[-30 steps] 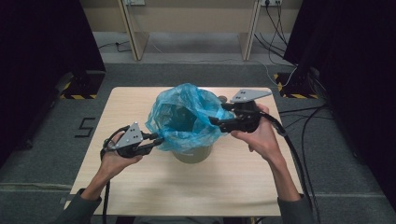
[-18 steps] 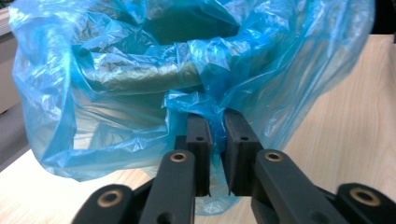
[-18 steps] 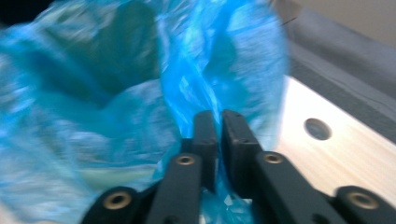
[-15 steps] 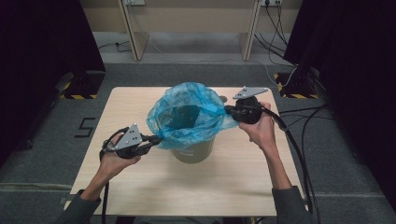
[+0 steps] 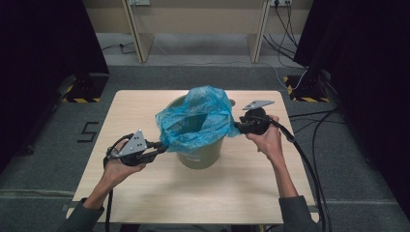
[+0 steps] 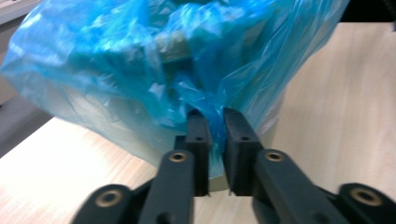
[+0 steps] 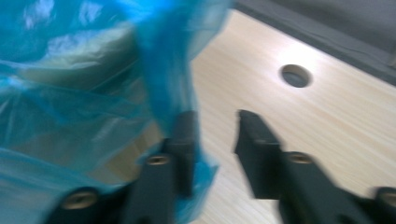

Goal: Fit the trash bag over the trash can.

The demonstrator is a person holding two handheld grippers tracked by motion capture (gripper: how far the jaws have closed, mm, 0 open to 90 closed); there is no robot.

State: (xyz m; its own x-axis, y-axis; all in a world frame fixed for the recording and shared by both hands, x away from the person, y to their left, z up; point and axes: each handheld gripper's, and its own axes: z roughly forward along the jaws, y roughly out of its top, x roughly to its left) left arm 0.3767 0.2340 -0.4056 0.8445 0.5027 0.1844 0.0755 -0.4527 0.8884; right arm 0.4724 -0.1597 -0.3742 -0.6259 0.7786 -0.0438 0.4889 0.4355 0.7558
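Your left hand-held gripper pinches the blue bag's near-left hem, anchoring it while the liner drapes over the green bin at mid-bench. Your right hand-held gripper has just been opening; its jaws stand apart, film draped on one jaw, likely for a regrip.

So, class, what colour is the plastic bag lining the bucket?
Translucent blue bag, clearest in the high view.
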